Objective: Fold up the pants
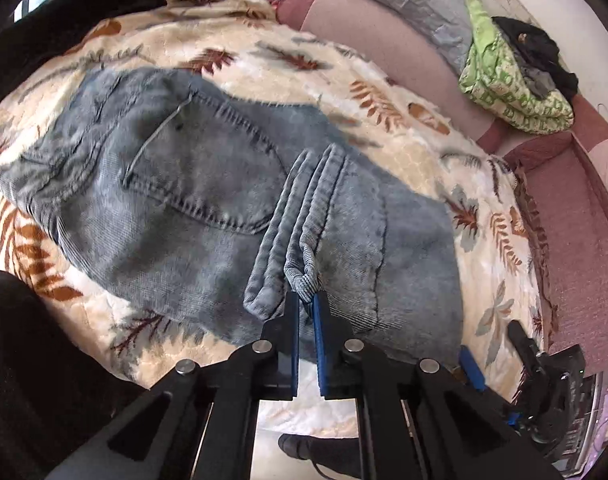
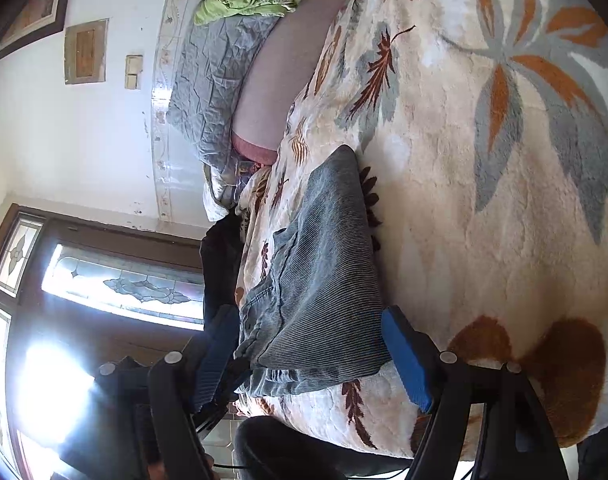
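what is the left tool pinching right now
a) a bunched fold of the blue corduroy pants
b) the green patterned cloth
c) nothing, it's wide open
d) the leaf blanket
a: the left tool is closed on a bunched fold of the pants, which lie on the leaf blanket.

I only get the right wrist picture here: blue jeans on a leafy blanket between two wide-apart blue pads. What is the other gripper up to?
Observer: The left gripper is shut on a bunched hem of the pants, near their edge closest to the person.
Operator: Is there a pocket anywhere? I see only ribbed cloth.
Observer: Yes, the left wrist view shows a stitched back pocket lying face up.
Operator: Anything dark on that green bundle by the wall?
Observer: A black garment sits on top of the green patterned bundle.
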